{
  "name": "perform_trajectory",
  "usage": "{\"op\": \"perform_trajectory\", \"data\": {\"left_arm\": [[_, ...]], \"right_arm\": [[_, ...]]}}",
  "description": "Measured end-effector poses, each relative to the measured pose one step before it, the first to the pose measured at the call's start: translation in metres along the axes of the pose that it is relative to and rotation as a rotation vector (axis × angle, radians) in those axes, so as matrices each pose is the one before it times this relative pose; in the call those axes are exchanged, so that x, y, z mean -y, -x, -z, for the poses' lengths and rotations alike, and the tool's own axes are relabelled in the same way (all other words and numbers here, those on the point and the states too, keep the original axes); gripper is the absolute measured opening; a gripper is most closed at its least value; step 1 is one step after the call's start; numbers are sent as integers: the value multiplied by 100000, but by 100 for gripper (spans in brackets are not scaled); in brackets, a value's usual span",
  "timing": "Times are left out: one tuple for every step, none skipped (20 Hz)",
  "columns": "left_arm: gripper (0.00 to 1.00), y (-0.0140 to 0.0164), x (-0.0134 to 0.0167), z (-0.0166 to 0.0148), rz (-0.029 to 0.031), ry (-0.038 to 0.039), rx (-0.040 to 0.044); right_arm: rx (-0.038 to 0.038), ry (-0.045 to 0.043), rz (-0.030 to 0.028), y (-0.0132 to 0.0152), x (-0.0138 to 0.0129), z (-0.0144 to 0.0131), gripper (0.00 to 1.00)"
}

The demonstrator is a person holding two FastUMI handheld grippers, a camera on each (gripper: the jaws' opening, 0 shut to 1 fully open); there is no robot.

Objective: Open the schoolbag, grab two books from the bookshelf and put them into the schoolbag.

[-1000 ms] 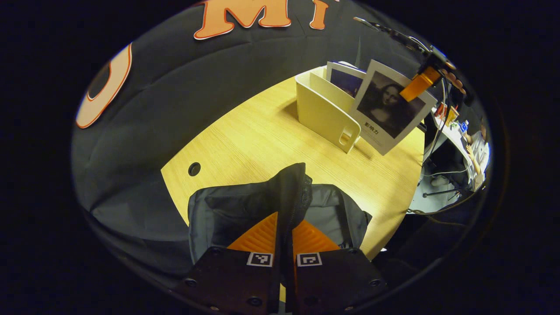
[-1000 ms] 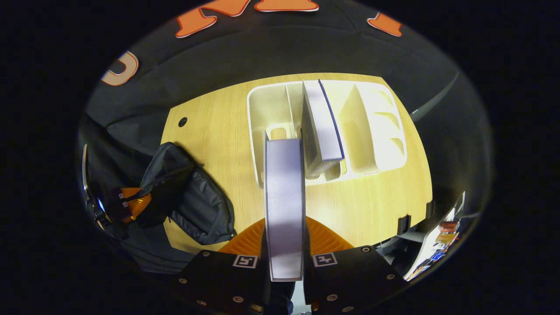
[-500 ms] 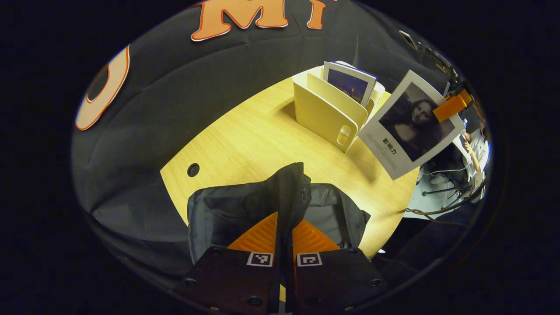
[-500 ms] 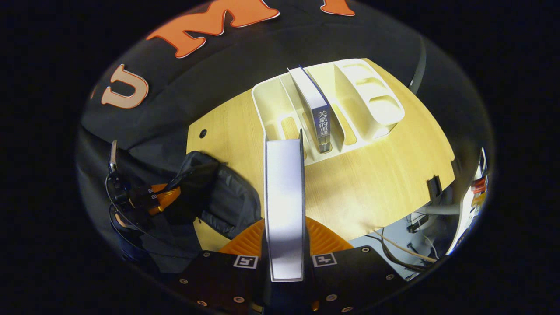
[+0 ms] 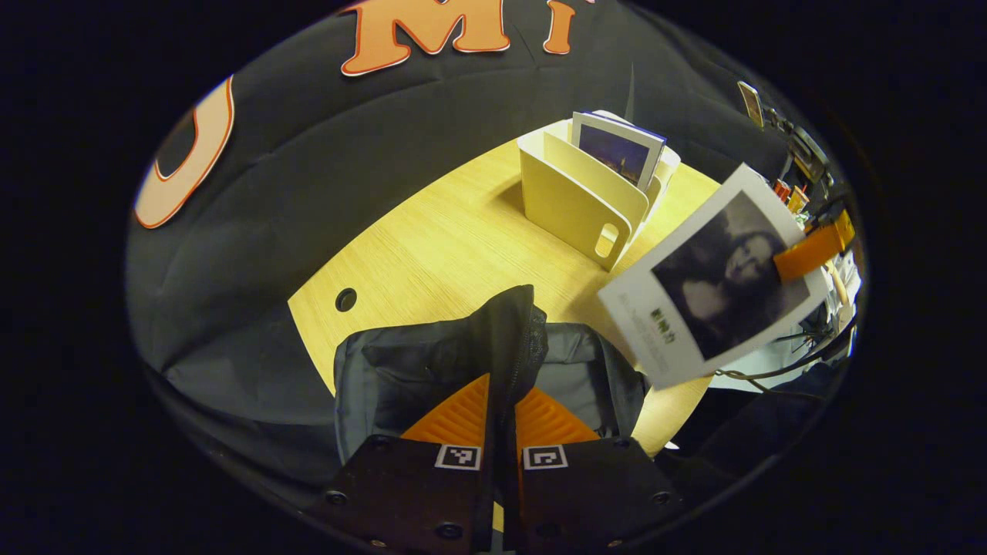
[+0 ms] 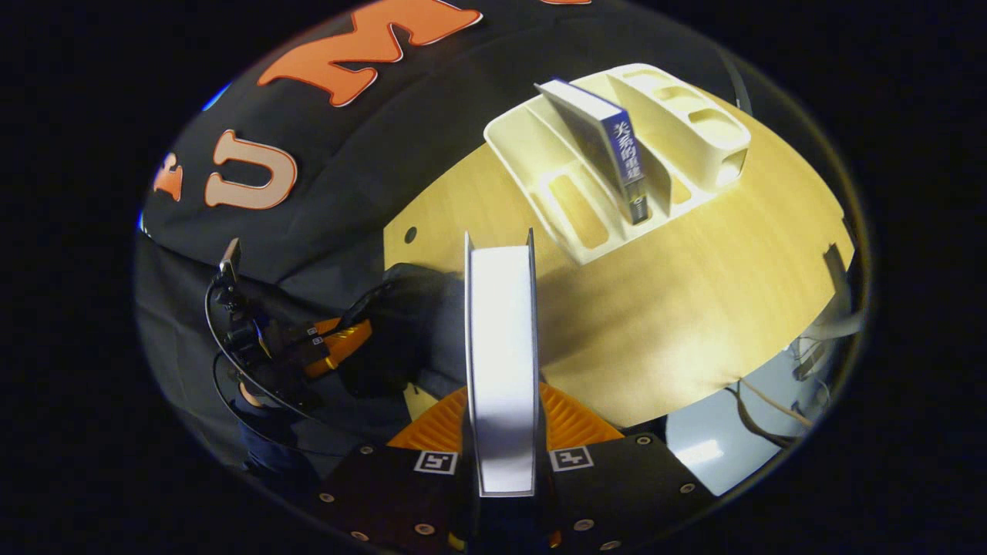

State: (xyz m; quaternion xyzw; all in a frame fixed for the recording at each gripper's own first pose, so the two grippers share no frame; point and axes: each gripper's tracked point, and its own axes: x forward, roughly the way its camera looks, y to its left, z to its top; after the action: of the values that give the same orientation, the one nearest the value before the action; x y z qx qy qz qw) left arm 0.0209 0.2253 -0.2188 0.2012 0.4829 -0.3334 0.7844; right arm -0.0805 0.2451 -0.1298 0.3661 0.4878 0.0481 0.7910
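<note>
Schoolbag (image 5: 432,370) is seen at the near edge of the desk (image 5: 432,247); its dark flap (image 5: 513,331) is pinched upright between the closed left tongs (image 5: 501,412). A portrait-cover book (image 5: 717,285) is held in the air to the right, above the bag's right side, clamped edge-on in the right tongs (image 6: 501,420). In the right gripper view its white page edge (image 6: 501,354) is seen between both fingers. A second, blue-spined book (image 6: 609,158) is left leaning in the cream bookshelf (image 6: 570,208) at the far side of the desk.
</note>
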Motion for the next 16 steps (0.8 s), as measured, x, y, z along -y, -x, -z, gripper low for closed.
{"op": "perform_trajectory", "data": {"left_arm": [[6, 111, -12, -23, -234, 365, 135], [6, 27, -148, 5, -230, 427, 354], [6, 56, -70, -80, -21, 459, 639], [6, 86, 119, -35, -1, 484, 488], [6, 3, 109, -204, -182, 539, 1029], [6, 34, 174, -96, 100, 1056, 744], [6, 46, 395, -61, 879, 595, 1248], [6, 212, 195, -95, 396, 712, 1358], [6, 41, 296, -198, 402, 524, 1038], [6, 40, 201, -2, 112, 554, 773], [6, 64, 135, 25, 145, 761, 435], [6, 36, 76, 48, -64, 638, 416], [6, -46, 132, -3, -297, 1557, 252], [6, -108, 143, 292, -306, 1316, 117], [6, -2, 282, -253, -555, 694, 947], [5, -273, 301, 413, 96, 365, -338]], "right_arm": [[-377, -769, -3075, -1211, -713, 394, 29], [194, -903, -2779, -1121, -618, 197, 29], [592, -417, -3229, -1043, -602, 155, 29], [1214, -1762, -2710, -1151, -449, -37, 28], [957, 91, -3383, -1385, -532, 52, 28], [1079, -1828, -2861, -1410, -264, 179, 27], [517, -2723, -3544, -1465, -270, 186, 28], [666, -2885, -3942, -1161, -399, 153, 28], [593, -2227, -3759, -1179, -313, 108, 28], [1421, -1787, -1668, -739, 213, 406, 28], [833, -729, -1374, -1148, 76, 257, 28], [1463, -1678, -1092, -1116, 128, 169, 28], [1150, -1803, -1456, -1143, -58, 209, 28], [1001, -2159, -1423, -790, -14, 194, 27], [1527, -1091, -1319, -784, -185, -122, 28], [-237, 375, -851, -564, -70, 25, 27]]}}
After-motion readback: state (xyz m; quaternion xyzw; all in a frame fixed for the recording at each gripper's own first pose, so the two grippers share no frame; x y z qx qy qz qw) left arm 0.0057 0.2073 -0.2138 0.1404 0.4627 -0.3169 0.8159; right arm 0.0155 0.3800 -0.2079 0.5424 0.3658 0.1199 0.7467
